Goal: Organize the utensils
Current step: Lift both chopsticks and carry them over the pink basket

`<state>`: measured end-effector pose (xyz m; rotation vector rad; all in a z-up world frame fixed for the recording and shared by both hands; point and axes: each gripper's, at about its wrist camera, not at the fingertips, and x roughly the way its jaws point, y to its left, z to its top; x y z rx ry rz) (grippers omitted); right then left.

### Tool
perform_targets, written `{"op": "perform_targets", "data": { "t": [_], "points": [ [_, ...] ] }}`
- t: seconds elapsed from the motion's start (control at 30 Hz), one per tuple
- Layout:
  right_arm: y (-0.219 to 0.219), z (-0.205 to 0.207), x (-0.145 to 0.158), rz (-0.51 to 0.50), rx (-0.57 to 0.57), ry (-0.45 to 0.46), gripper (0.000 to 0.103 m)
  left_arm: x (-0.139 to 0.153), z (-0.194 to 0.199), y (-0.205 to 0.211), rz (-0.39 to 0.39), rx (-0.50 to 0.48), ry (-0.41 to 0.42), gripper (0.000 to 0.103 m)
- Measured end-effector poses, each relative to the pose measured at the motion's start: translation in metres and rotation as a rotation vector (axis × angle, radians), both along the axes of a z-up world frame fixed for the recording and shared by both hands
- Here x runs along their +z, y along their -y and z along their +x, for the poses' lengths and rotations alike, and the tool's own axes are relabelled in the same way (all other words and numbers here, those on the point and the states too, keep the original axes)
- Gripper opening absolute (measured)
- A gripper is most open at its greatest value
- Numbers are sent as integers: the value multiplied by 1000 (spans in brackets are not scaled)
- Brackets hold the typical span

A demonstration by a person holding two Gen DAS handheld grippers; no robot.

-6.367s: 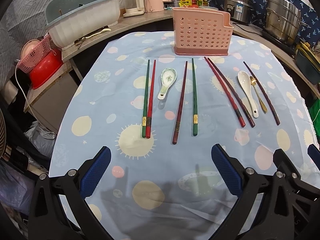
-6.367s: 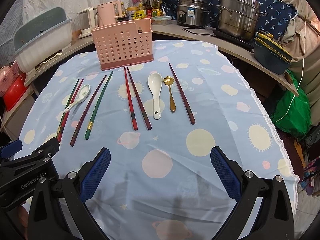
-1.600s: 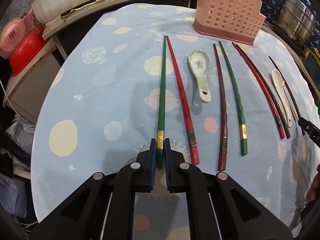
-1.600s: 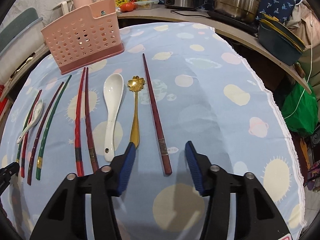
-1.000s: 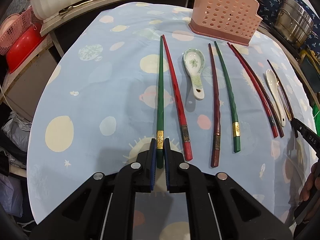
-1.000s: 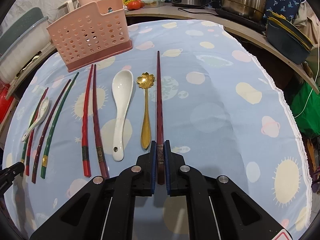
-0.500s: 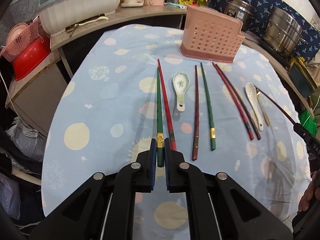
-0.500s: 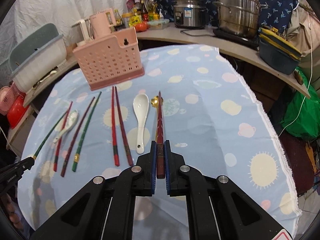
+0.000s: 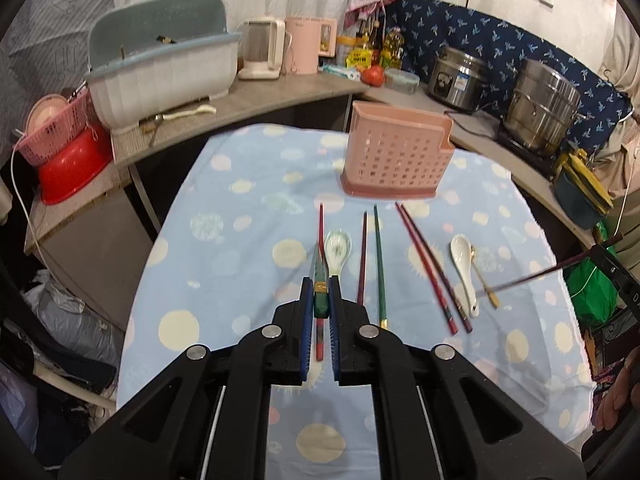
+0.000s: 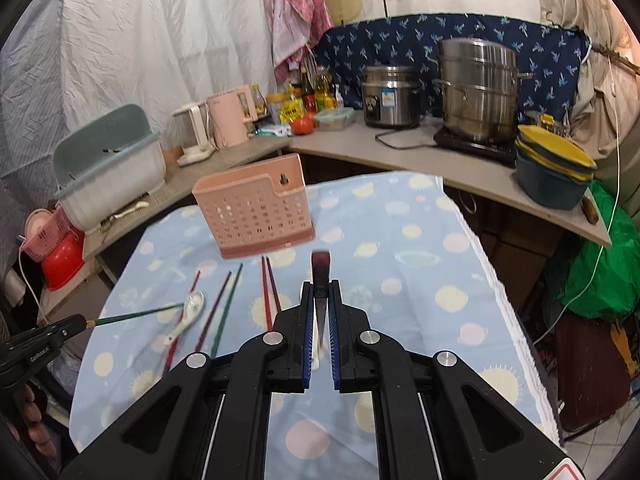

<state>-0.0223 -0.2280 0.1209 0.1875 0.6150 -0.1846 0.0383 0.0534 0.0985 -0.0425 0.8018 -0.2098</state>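
Pink plastic, pierced with rows of holes, the utensil caddy (image 9: 396, 164) stands upright at the far end of the table, straight ahead of both grippers and beyond the row of utensils. The left gripper (image 9: 320, 304) is clamped on the butt of a green chopstick (image 9: 319, 276), whose shaft runs forward along the fingers, tip toward the caddy and lifted off the cloth; in the right wrist view that stick (image 10: 132, 315) shows as a near-level line above the table. The right gripper (image 10: 320, 312) is closed tight on a dark red chopstick (image 10: 321, 270), also held clear of the table and pointing forward, so only its foreshortened end shows. Each long axis lies roughly toward the caddy; judging by this, the coming move calls for tipping each stick more upright and lowering it through the open top. The right gripper appears slightly nearer the caddy, though the fisheye makes this uncertain.

On the blue spotted tablecloth (image 9: 224, 264) lie a red chopstick (image 9: 320, 232), a patterned ceramic spoon (image 9: 338, 252), a brown and green chopstick pair (image 9: 372, 256), another red pair (image 9: 430, 264), a white spoon (image 9: 464, 268) and a gold spoon (image 9: 482, 276), all lengthwise toward the caddy. A counter behind carries a dish rack (image 9: 160, 68), kettles and steel pots (image 9: 540, 108).
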Motion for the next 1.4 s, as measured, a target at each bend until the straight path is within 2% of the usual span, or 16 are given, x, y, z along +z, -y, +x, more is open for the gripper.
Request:
{"op": "perform_targets", "data": {
  "t": [0.4,0.6,0.8,1.07,1.23,1.4],
  "points": [
    [-6,23,46,-13,40,94,7,57,29,13,-10,0,113,7],
    [-6,49,63,4,61,118,7,87,49,24,1,-15,173,7],
    [-3,87,86,-6,63,150,7,125,84,40,-9,-16,239,7],
    [-1,153,130,-51,58,224,7,178,135,67,-29,-27,334,7],
    [-4,195,143,-68,65,240,7,194,164,84,-30,-33,361,7],
    [-7,232,135,-85,75,218,7,193,195,97,-37,-37,366,7]
  ]
}}
